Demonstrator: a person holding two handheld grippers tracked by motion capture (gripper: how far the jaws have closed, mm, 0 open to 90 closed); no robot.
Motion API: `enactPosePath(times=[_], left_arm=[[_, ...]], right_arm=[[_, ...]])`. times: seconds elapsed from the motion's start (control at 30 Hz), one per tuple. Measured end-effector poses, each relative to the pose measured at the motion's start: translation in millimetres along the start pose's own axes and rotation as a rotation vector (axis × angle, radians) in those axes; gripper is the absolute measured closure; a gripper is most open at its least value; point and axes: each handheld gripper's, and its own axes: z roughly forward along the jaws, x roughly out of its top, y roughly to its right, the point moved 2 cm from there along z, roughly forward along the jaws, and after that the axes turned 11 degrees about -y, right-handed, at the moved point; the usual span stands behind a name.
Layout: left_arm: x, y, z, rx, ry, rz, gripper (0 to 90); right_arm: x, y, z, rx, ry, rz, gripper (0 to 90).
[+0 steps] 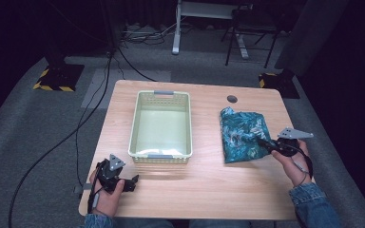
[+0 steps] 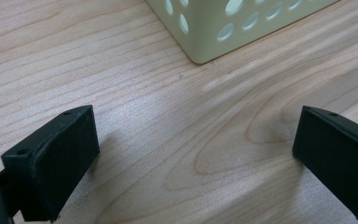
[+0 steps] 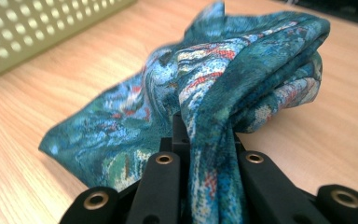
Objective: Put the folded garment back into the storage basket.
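Left tongs (image 1: pixel 132 182) spread, idle near worktop (image 1: pixel 209 190) front-left corner. Right tongs (image 1: pixel 262 141) pinching cloth (image 1: pixel 241 133) edge near right edge: soft, light, floppy; grip bunched fold.

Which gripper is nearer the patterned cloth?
Right. The right gripper is shut on the patterned cloth, its fingers pinching a fold. The left gripper sits open across the table, near the basket.

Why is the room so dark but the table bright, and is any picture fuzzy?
High view: light falls on the table, the floor behind fades to black, and the basket casts a soft shadow. Right gripper view: the cloth is sharp by the jaws, its left part blurred. Left gripper view: even light, crisp wood grain.
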Motion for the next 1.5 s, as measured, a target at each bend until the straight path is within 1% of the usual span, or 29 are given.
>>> enactPosePath(times=[0.2,0.27,0.37,0.53,0.57,0.7,0.8,1.5], left_arm=[[-0.1,0.0,0.0,0.000,0.000,0.001,0.1],[-0.1,0.0,0.0,0.000,0.000,0.001,0.1],[-0.1,-0.1,-0.1,0.000,-0.001,0.001,0.1],[-0.1,-0.1,-0.1,0.000,0.000,0.001,0.1],[-0.1,0.0,0.0,0.000,0.000,0.001,0.1],[-0.1,0.0,0.0,0.000,0.000,0.001,0.1],[-0.1,0.0,0.0,0.000,0.000,0.000,0.1],[-0.1,-0.1,0.0,0.000,0.000,0.000,0.1]], right_arm=[[9.0,-1.1,-12.0,-0.014,0.054,-0.024,83.0],[11.5,-1.8,-14.8,-0.010,0.060,-0.032,83.0],[15.7,-2.6,-18.9,-0.022,0.067,-0.054,82.9],[22.6,-3.2,-26.1,-0.034,0.089,-0.071,82.9],[24.0,-3.2,-27.2,-0.029,0.089,-0.071,82.9],[28.7,-3.5,-32.2,-0.034,0.097,-0.076,82.9],[32.3,-3.8,-36.1,-0.039,0.113,-0.078,82.9],[55.0,-6.3,-53.0,-0.062,0.160,-0.103,82.7]])
